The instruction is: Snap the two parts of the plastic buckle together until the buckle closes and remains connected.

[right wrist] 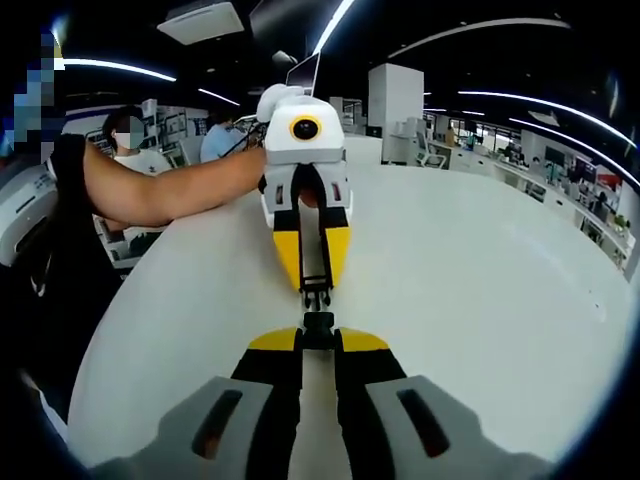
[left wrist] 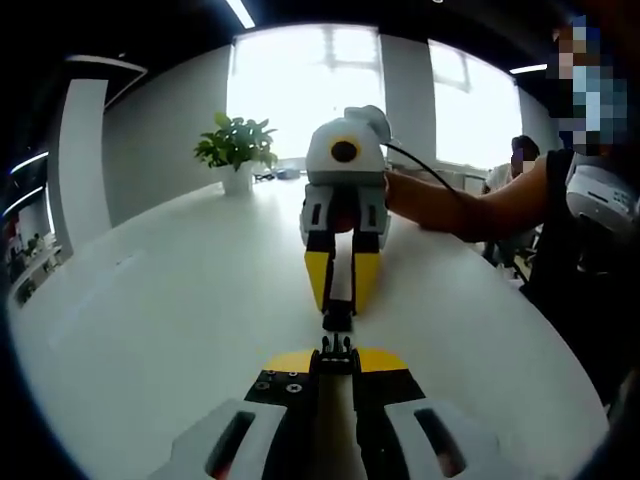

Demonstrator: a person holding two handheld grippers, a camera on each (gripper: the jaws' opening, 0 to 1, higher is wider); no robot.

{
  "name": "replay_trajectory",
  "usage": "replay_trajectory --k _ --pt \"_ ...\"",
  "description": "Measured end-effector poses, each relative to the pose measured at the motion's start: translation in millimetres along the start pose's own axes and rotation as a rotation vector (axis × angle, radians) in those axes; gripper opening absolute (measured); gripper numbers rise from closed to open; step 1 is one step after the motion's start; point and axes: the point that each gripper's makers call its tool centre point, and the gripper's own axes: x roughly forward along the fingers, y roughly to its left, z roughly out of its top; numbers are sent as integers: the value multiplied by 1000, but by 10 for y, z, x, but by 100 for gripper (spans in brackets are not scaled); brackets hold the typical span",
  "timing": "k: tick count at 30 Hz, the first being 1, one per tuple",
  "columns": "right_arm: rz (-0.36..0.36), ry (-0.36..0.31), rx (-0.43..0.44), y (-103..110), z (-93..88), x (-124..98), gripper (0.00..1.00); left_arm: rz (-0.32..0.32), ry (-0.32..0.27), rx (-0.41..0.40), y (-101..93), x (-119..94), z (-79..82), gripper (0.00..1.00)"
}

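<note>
A big white round table [left wrist: 150, 320] in a bright open office, windows glaring behind it, ceiling light strips overhead. One potted plant [left wrist: 237, 150] stands at the table's far edge in the left gripper view, green leaves in a single white pot.

Two grippers, nose to nose over the table. In the left gripper view the left gripper [left wrist: 337, 362] rises from the bottom, yellow-and-black jaws pinched nearly together, and clamped at the tips is one black buckle half [left wrist: 338, 350]. Facing it, the right gripper [left wrist: 340, 305] comes in from the far side, a person's hand behind it, its jaws also drawn in tight on the second black buckle piece [left wrist: 337, 320].

Two buckle parts then, one per gripper. They sit in one straight line, long axis running along both sets of jaws, each part pointing at the other. They meet tip to tip; whether they are latched together, I cannot tell.

Swap to the right gripper view: right gripper [right wrist: 318, 338] at the bottom, closed on its buckle piece [right wrist: 318, 325], with the left gripper [right wrist: 316, 285] opposite holding its buckle half [right wrist: 316, 297]. Same line, same meeting point, just above the tabletop [right wrist: 480, 300].
</note>
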Motion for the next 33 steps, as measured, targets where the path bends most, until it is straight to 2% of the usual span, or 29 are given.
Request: replay_trajectory --k 33 --pt "4 7 2 2 -9 8 11 -13 0 -5 -45 36 -18 11"
